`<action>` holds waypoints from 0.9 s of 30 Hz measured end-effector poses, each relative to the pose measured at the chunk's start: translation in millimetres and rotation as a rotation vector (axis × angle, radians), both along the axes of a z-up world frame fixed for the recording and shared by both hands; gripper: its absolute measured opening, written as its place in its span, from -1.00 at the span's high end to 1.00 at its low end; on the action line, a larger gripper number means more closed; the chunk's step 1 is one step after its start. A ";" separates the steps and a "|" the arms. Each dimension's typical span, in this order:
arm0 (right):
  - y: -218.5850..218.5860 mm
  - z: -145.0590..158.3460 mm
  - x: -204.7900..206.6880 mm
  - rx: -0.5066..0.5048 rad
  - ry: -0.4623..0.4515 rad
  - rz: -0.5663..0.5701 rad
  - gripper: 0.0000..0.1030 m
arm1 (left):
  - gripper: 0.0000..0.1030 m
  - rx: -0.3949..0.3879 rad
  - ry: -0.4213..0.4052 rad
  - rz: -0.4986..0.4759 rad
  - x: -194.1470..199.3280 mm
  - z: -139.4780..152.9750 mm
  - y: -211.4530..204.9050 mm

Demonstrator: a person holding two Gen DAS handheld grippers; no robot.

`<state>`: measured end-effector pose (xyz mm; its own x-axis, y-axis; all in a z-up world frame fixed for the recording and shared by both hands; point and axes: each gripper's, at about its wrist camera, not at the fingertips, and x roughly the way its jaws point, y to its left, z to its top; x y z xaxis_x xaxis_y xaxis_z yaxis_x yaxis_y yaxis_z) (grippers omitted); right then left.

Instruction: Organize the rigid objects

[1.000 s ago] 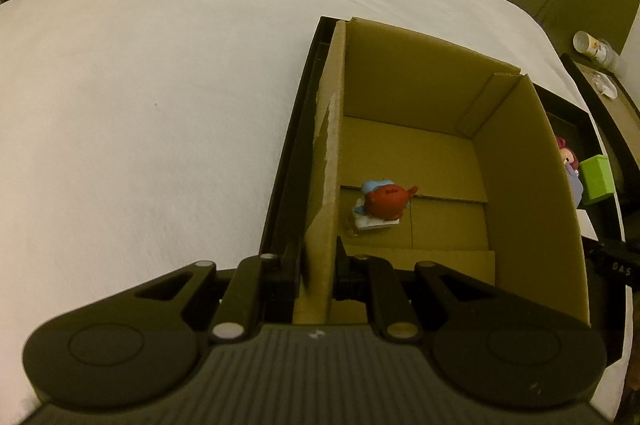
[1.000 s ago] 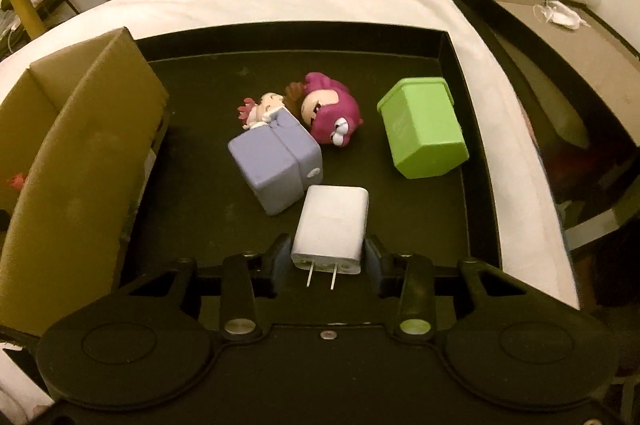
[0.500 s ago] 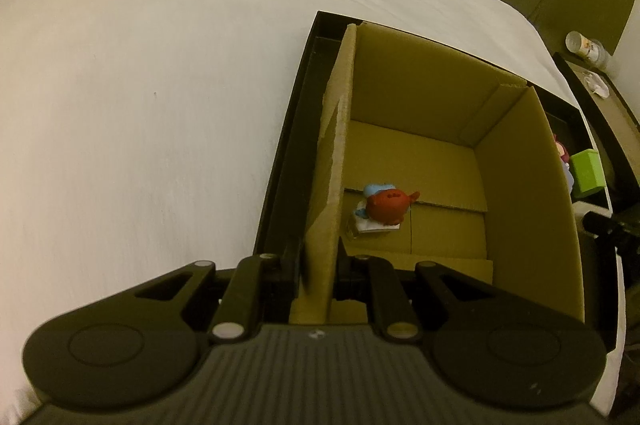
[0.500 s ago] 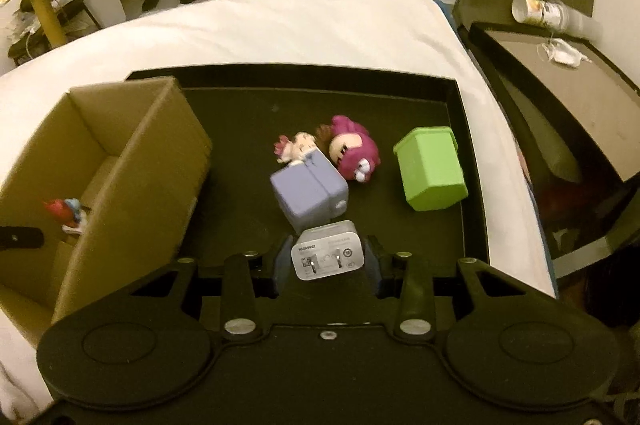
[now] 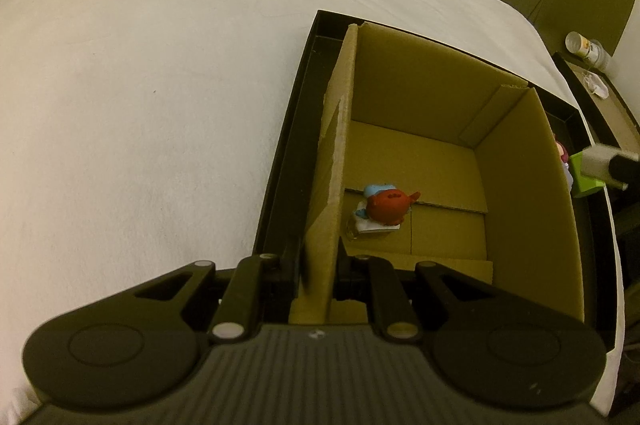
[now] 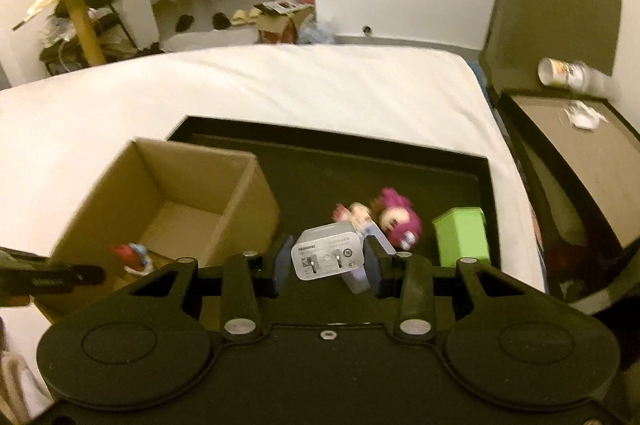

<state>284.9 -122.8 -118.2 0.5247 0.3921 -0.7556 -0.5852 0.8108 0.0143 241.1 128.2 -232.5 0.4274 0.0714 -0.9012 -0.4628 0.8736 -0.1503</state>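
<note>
My left gripper (image 5: 316, 265) is shut on the left wall of an open cardboard box (image 5: 336, 153) that stands in a black tray (image 5: 280, 165). A red and blue toy figure (image 5: 386, 207) lies on the box floor. My right gripper (image 6: 326, 259) is shut on a white charger plug (image 6: 328, 256) and holds it in the air above the tray (image 6: 320, 161), right of the box (image 6: 168, 193). Below it on the tray lie a lavender block (image 6: 360, 277), a pink-haired figure (image 6: 396, 217) and a green cube (image 6: 462, 235).
The tray rests on a white bed (image 5: 140, 105). A dark side table (image 6: 580, 161) with a cup (image 6: 560, 73) stands to the right. Room clutter lies beyond the bed.
My right gripper has lifted the charger off the tray and carried it up and left toward the box. The left gripper keeps its hold on the box wall.
</note>
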 end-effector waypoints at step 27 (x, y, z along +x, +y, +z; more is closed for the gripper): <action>80.0 9.1 -27.6 0.012 -0.017 0.189 0.27 | 0.75 0.004 -0.001 0.002 -5.7 0.6 -4.7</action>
<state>257.3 -42.8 -109.2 0.4533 0.4938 -0.7420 -0.7276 0.6859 0.0120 235.4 123.5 -231.9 0.4281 0.0758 -0.9005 -0.4647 0.8731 -0.1475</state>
